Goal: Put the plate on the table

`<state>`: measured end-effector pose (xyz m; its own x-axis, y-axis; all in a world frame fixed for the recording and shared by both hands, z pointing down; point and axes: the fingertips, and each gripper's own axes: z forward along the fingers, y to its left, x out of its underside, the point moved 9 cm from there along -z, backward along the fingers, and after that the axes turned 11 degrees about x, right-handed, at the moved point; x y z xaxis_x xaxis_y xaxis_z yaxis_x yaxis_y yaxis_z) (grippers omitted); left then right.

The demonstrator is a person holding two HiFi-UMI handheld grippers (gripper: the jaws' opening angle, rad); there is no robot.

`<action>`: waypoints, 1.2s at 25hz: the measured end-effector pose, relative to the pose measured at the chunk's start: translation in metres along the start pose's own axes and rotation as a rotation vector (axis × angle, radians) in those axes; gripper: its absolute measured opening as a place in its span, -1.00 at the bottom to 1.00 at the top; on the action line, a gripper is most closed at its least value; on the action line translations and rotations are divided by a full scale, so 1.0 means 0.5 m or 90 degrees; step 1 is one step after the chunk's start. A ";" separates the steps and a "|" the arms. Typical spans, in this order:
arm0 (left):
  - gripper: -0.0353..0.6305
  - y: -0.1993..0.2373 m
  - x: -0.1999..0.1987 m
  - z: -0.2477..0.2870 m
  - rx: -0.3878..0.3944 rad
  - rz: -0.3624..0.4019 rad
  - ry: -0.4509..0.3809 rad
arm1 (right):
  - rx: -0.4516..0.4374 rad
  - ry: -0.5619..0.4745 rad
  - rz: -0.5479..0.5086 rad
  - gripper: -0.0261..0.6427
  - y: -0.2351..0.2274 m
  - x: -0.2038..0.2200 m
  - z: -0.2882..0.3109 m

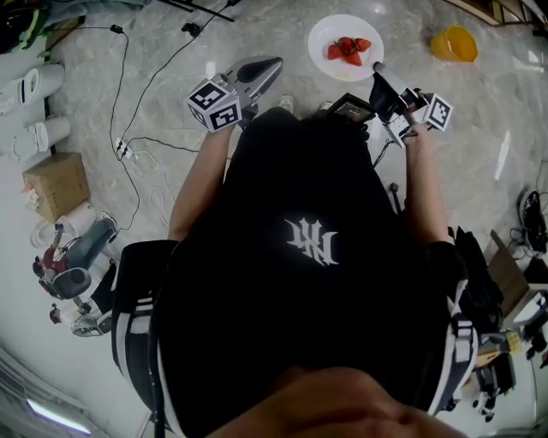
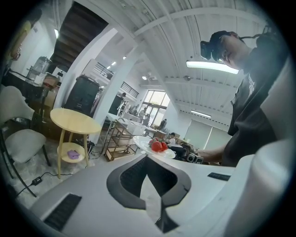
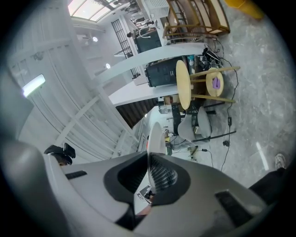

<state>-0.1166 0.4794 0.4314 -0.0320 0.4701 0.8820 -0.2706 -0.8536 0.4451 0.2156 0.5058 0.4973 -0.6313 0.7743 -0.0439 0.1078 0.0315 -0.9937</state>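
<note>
Plate (image 1: 328,32), holding strawberries (image 1: 349,50), hangs level above the marble floor (image 1: 257,26), in front of the person. A yellow round table (image 2: 74,121) stands well apart. A cardboard box (image 1: 56,184) and an orange container (image 1: 454,43) sit on the floor. Both forearms reach forward. The right gripper (image 1: 379,71) is clamped on the plate's rim. The left gripper (image 1: 276,64) is beside it, its jaws closed on nothing.

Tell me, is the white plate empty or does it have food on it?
Not empty. Red strawberries lie on the plate, whose rim the right claw grips.
</note>
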 end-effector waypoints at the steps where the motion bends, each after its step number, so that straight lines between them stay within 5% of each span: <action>1: -0.89 -0.001 0.000 0.005 0.001 -0.001 0.004 | -0.001 0.000 0.003 -0.86 -0.001 -0.002 -0.001; 30: -0.89 0.055 -0.023 0.005 0.044 0.008 -0.021 | 0.014 -0.052 -0.018 -0.86 0.022 -0.006 0.016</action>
<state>-0.1212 0.4499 0.4342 -0.0029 0.4521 0.8920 -0.2032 -0.8736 0.4421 0.2123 0.4990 0.4854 -0.6947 0.7189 -0.0229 0.0720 0.0378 -0.9967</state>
